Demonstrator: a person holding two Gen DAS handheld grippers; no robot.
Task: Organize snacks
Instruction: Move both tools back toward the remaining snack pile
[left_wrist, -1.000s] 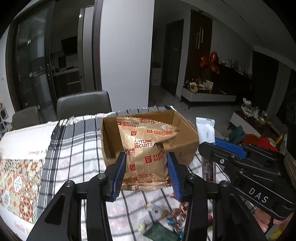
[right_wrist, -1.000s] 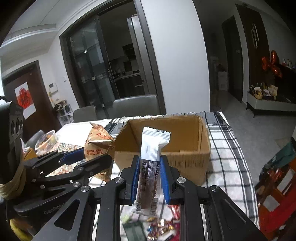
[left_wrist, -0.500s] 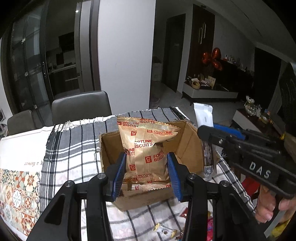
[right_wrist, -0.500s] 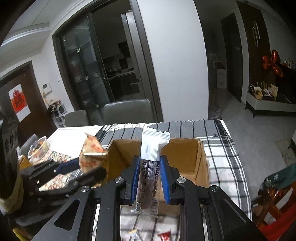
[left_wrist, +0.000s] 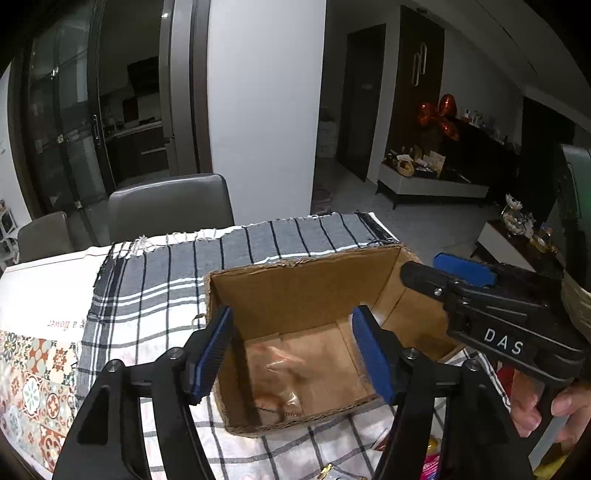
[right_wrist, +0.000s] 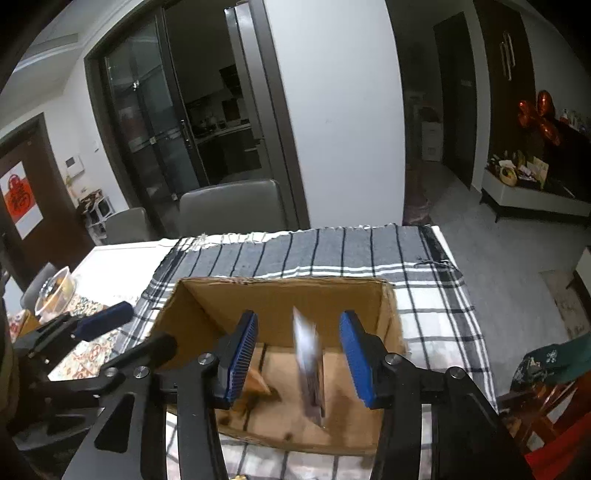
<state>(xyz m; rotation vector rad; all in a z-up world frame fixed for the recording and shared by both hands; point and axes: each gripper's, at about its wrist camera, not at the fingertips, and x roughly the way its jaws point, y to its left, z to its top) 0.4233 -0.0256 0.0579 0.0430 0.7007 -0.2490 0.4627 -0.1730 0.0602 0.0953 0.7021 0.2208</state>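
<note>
We hold both grippers over an open cardboard box (left_wrist: 303, 291) that sits on a grey, black and white checked cloth (left_wrist: 159, 280) spread over the desk.

The left gripper (left_wrist: 291, 354) has its blue-padded jaws spread wide and holding nothing; below them a tan biscuit packet (left_wrist: 284, 376) lies blurred on the floor of the box, its printing too smeared for us to read.

The right gripper (right_wrist: 298, 360) likewise has its jaws wide apart and empty. Between them, touching neither pad, a narrow snack bar (right_wrist: 309, 365) in a white and dark wrapper shows blurred and nearly upright inside the box; no lettering on it can be made out.

In the left wrist view the right gripper (left_wrist: 463, 267) reaches over the box's right wall, and white letters on its black body read "DAS".

On the white desk cover (left_wrist: 48, 291) to the left we can read upside-down print ending in "a flower", beside a patterned tile design. A red poster (right_wrist: 18, 201) with a character hangs on the brown door. A clear bowl (right_wrist: 55, 291) stands at the desk's left edge, and grey chairs (right_wrist: 232, 205) stand behind it.
</note>
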